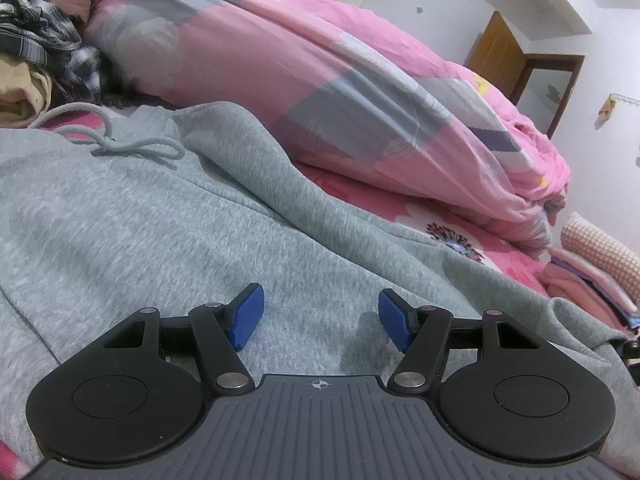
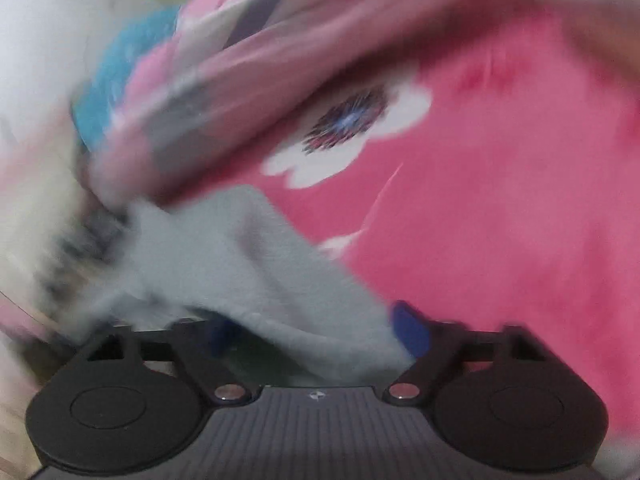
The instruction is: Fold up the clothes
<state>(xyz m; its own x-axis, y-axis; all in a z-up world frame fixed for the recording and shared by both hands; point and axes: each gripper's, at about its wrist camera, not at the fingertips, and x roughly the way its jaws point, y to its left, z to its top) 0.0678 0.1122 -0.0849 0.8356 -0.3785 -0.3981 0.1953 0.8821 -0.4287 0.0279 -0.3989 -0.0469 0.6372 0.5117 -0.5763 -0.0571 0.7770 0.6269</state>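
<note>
A grey sweatshirt (image 1: 160, 240) with a knotted drawstring (image 1: 132, 146) lies spread across the bed and fills the lower left wrist view. My left gripper (image 1: 322, 316) hovers low over it, open, its blue pads (image 1: 248, 316) wide apart with only flat cloth beneath. The right wrist view is badly blurred. There my right gripper (image 2: 312, 328) is open, and a thick fold of the grey cloth (image 2: 248, 248) lies between its fingers, hiding most of the left pad and reaching the right pad (image 2: 408, 328).
A rolled pink and grey quilt (image 1: 320, 80) runs along the far side of the bed. The sheet (image 2: 480, 220) is pink-red with white flowers. Plaid and tan clothes (image 1: 40, 32) are heaped far left. A stack of folded textiles (image 1: 592, 264) sits at the right.
</note>
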